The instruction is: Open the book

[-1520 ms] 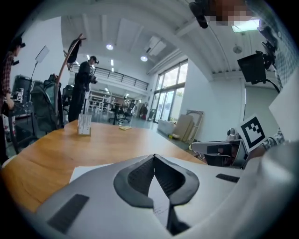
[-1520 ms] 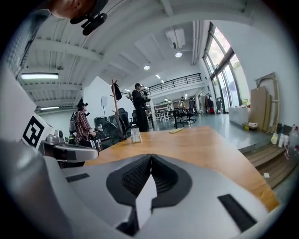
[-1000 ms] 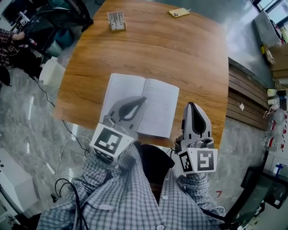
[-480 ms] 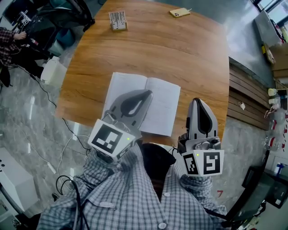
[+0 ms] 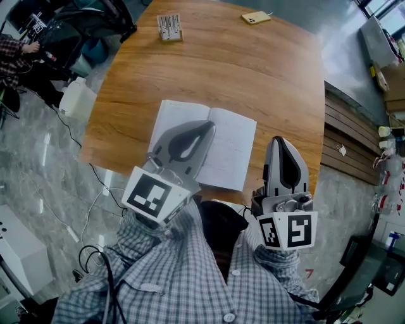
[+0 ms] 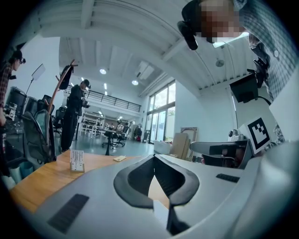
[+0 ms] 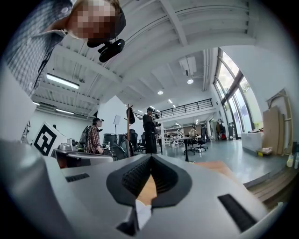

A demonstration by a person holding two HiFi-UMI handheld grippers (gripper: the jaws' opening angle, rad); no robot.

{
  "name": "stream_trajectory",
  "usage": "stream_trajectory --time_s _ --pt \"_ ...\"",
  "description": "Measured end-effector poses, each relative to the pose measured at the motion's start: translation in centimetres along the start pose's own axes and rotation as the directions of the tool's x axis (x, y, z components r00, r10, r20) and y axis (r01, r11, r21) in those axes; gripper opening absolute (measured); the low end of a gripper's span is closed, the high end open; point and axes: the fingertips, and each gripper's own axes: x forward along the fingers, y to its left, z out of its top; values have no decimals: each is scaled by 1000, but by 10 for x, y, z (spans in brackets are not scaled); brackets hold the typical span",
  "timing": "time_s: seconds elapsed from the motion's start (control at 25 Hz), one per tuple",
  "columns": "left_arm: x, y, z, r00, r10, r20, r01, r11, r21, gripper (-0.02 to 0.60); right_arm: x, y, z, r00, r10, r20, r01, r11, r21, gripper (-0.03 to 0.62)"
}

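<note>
The left gripper (image 5: pixel 207 126) has its jaws pressed together with nothing between them. It hangs level above the left page of the book (image 5: pixel 231 149), clear of the paper as far as I can judge. The right gripper (image 5: pixel 281 142) is likewise closed and empty, held just to the right of the book over the near edge of the bench (image 5: pixel 266 76). Neither one holds a cover or a leaf.

The book lies flat close to the bench's near edge, spread at about its middle. Both pale pages face up and the spine runs away from the person. Far across the wood sit a yellow phone (image 5: pixel 255 18) and a small card stand (image 5: pixel 169 27), well apart from the book and out of play.

By my reckoning the job is done: the book is open and rests that way without help. Nothing looks left but to draw the grippers away.
</note>
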Motion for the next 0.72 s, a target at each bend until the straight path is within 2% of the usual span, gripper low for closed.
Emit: stream_trajectory --time_s 0.72 --pt "-4 4 10 999 20 40 -19 1000 -8 9 0 1 0 1000 4 -5 -4 1000 9 20"
